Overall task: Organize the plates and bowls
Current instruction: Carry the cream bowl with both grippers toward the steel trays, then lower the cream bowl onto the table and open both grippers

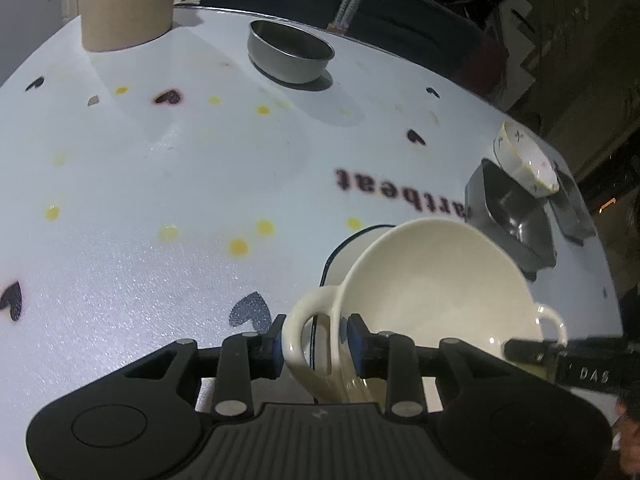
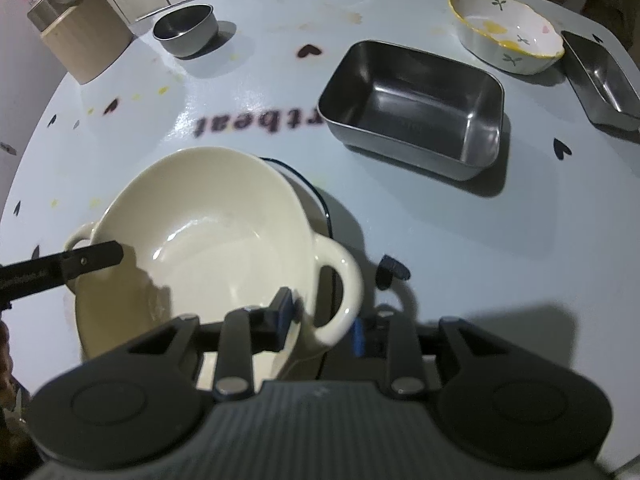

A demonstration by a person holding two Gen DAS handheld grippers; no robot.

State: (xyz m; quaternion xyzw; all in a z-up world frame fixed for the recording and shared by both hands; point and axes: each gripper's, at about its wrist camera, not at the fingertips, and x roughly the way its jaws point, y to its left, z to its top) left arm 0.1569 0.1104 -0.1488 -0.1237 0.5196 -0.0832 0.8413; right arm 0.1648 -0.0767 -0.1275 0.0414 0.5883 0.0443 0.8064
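Gripping cream bowl [image 1: 436, 284] handles (2 tools).

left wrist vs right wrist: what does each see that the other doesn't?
Left wrist only: the left gripper closed across one handle of the cream bowl.

Right wrist only: the right gripper closed across the opposite handle; the small steel tray in full.

Both: the round steel bowl, the rectangular steel pan, the flowered dish, the beige canister, and the table.
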